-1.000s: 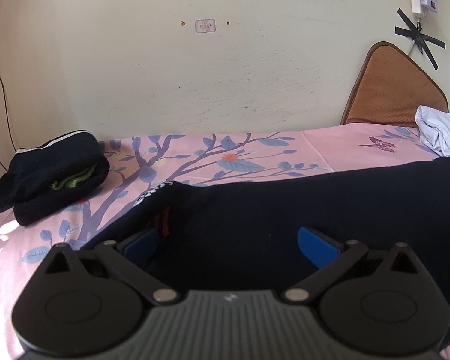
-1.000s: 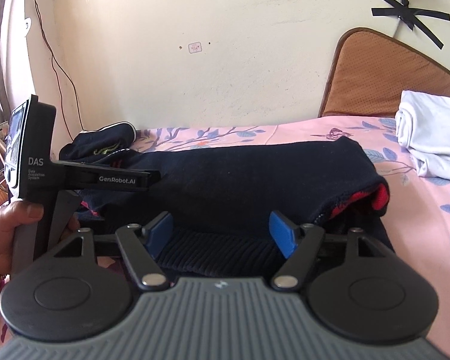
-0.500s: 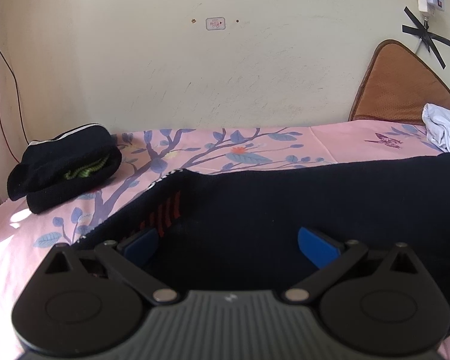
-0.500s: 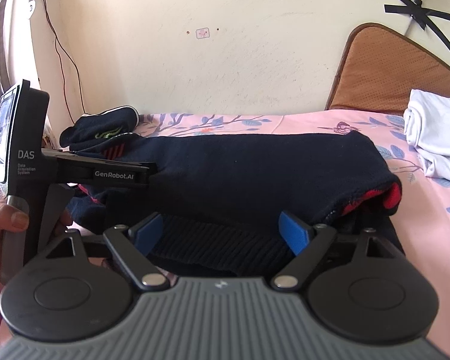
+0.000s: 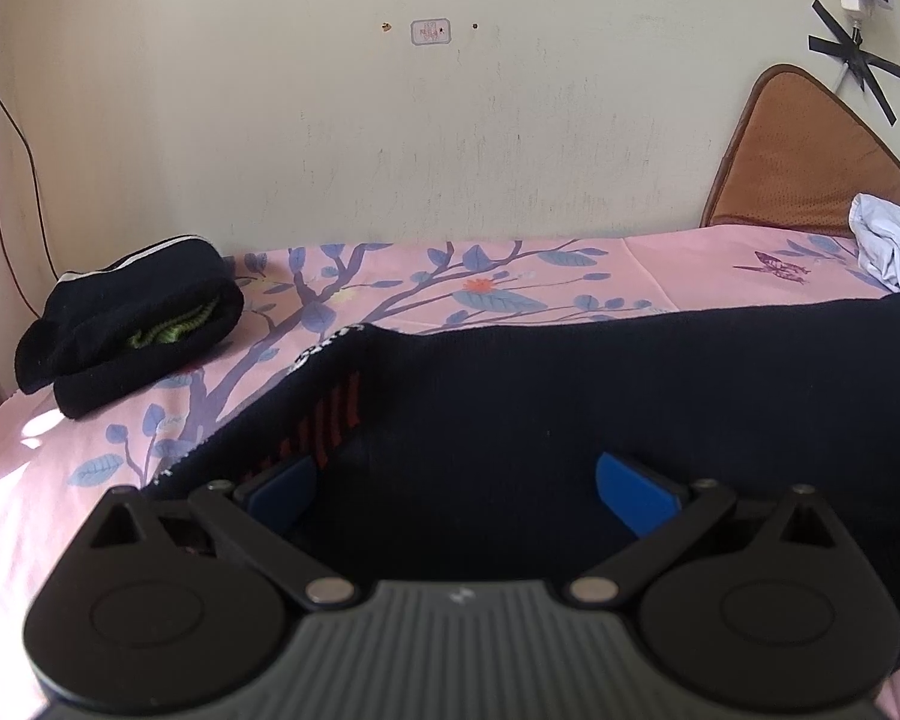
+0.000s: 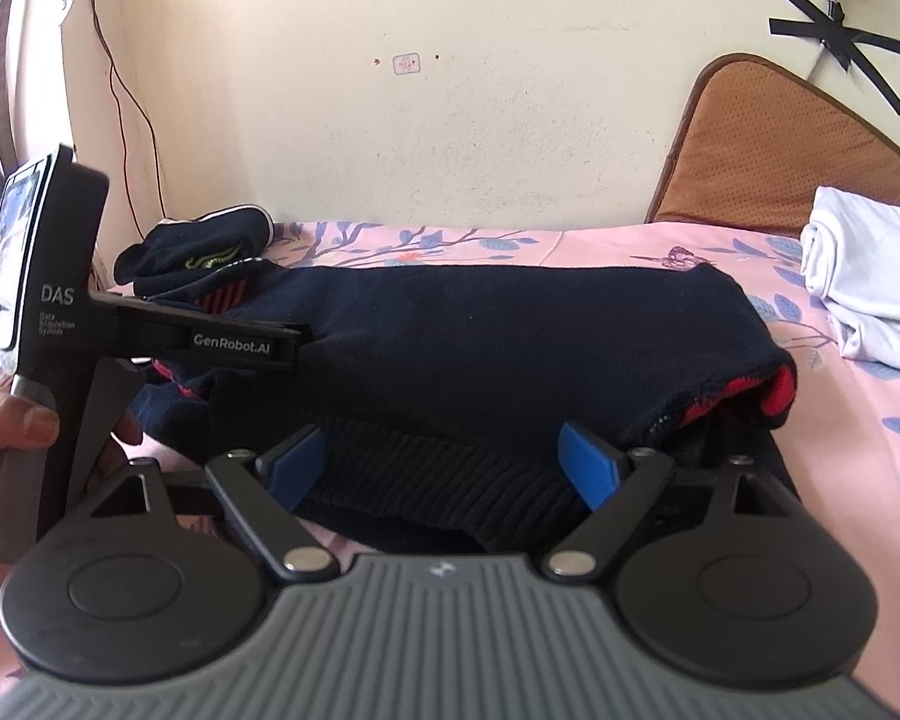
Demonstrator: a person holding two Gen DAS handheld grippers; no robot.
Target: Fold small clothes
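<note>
**On the bed: dark sweater half-folded, both claws open**

Across pink bed [image 6: 858, 408], 1 navy sweater [image 6: 510, 336] lies near-centre. Right claw [image 6: 444, 465], jaws just widened, straddles ribbed hem w/o gripping; left claw [image 5: 456, 489] open over fabric. Risk: fold could spring back, unpinned. Also 1 folded dark garment [image 5: 132, 324] far left, 1 white garment [image 6: 870, 288] right.

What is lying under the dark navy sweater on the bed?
The navy sweater lies on the pink floral bedsheet, which shows around it. At its right edge, red fabric peeks from under the folded top layer. What lies beneath its middle is covered.
</note>
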